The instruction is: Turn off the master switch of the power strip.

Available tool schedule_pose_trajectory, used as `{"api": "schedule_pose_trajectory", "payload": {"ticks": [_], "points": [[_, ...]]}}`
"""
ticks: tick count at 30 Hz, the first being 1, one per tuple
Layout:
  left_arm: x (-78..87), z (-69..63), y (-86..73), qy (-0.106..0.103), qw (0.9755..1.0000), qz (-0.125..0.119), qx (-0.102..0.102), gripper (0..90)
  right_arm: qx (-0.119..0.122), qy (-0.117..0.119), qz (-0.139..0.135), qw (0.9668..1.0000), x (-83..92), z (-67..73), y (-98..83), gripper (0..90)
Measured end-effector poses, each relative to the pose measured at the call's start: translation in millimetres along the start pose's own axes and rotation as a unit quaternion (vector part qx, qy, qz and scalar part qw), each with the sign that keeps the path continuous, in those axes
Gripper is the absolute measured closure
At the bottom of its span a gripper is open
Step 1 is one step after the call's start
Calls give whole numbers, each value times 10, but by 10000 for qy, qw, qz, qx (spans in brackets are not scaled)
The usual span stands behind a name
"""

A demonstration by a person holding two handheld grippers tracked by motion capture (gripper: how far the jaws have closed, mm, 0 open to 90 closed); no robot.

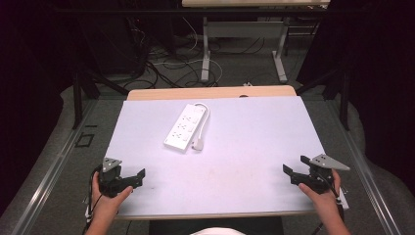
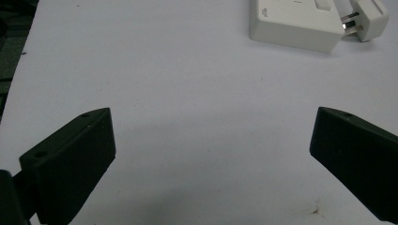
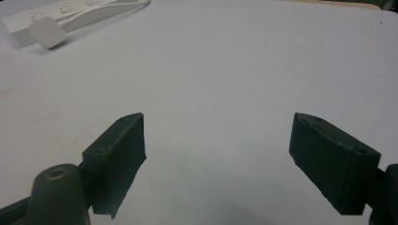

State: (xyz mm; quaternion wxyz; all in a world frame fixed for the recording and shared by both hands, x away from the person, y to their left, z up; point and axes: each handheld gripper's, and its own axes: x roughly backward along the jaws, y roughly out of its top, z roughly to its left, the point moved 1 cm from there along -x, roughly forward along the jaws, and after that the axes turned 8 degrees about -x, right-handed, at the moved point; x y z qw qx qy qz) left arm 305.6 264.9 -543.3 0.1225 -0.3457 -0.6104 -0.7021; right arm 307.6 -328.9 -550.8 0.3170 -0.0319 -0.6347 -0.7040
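Note:
A white power strip (image 1: 185, 127) lies flat on the pale table top (image 1: 254, 142), left of centre toward the back. Its cable loops round and its white plug (image 1: 198, 145) rests beside the strip's near end. My left gripper (image 1: 128, 175) sits at the table's near left corner, held by a hand, open and holding nothing. In the left gripper view the strip's end (image 2: 295, 23) and the plug (image 2: 371, 14) lie far ahead of the gripper (image 2: 212, 122). My right gripper (image 1: 296, 165) rests at the near right edge, also open and holding nothing. The right gripper view has the plug (image 3: 47, 33) far off at upper left.
A wooden strip (image 1: 210, 92) edges the table's far side. Beyond it, on the floor, stand the legs of another desk (image 1: 205, 54) among tangled cables. Dark curtains and metal frame posts flank both sides.

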Motion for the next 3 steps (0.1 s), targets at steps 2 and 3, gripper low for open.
{"api": "schedule_pose_trajectory", "payload": {"ticks": [2,3], "points": [[5,-2,1,-23,10000,21,21,5,-25,18,-18,10000,1,0,-1,181],[1,-2,2,-17,10000,-8,-3,5,-74,2,12,10000,9,7,-2,181]]}}
